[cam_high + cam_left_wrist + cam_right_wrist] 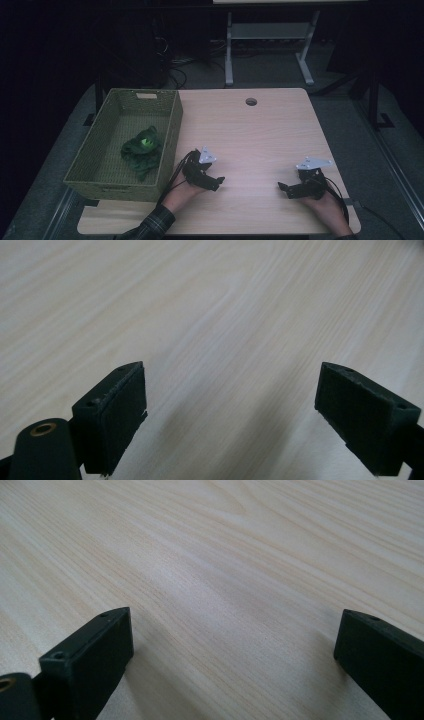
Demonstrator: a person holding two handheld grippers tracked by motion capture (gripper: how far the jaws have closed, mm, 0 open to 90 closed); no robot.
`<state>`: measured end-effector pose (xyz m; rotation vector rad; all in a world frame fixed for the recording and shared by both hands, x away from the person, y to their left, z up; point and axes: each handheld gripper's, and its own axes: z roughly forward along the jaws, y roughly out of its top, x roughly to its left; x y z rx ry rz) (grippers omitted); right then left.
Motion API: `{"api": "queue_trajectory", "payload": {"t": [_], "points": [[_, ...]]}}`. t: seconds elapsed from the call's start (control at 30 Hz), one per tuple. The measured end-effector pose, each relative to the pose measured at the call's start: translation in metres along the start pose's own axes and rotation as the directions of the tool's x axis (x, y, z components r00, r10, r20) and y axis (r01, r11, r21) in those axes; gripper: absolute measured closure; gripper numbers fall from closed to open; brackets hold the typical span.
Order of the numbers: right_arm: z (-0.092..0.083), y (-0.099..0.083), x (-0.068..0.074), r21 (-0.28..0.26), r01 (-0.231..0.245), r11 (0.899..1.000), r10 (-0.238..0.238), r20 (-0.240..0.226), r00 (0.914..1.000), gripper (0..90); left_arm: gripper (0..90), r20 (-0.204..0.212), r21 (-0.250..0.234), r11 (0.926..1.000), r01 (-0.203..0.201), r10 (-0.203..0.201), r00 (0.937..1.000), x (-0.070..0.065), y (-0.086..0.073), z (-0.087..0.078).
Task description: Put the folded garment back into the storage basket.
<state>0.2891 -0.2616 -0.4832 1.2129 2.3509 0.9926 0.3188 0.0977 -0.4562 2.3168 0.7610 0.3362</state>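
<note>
A crumpled green cloth (142,150) lies inside a woven olive basket (172,131) at the table's left side. My left gripper (217,182) rests low on the light wooden table (250,135) just right of the basket, jaws pointing right. In the left gripper view the left gripper (230,410) stands open with bare wood between the pads. My right gripper (284,189) sits near the table's front right, jaws pointing left toward the other gripper. The right gripper view shows my right gripper (232,655) open, nothing between the jaws.
A round cable hole (251,102) sits near the table's far edge. Beyond the table stand white desk legs (229,55) and cables on a dark floor. A plaid sleeve (150,226) comes in at the bottom left.
</note>
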Motion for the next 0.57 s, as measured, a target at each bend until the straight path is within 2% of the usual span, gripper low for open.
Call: {"api": "queue_trajectory", "payload": {"t": [0.2, 0.27, 0.47, 0.57], "points": [[0.0, 0.0, 0.0, 0.0, 0.0, 1.0, 0.0, 0.0, 1.0, 2.1, 12.6, -0.014, 0.017, 0.9999, 0.001, -0.001, 0.9999, 0.002, -0.009, 0.009], [0.0, 0.0, 0.0, 0.0, 0.0, 1.0, 0.0, 0.0, 1.0, 2.2, 12.5, 0.0, -0.01, 0.9996, 0.026, -0.026, 0.9997, 0.003, -0.013, 0.01], [0.0, 0.0, 0.0, 0.0, 0.0, 1.0, 0.0, 0.0, 1.0, 2.2, 12.5, 0.021, -0.063, 0.9979, 0.017, -0.015, 0.9997, 0.006, -0.019, 0.011], [0.0, 0.0, 0.0, 0.0, 0.0, 1.0, 0.0, 0.0, 1.0, 2.2, 12.5, 0.025, -0.068, 0.9975, 0.017, -0.016, 0.9996, 0.007, -0.02, 0.011]]}}
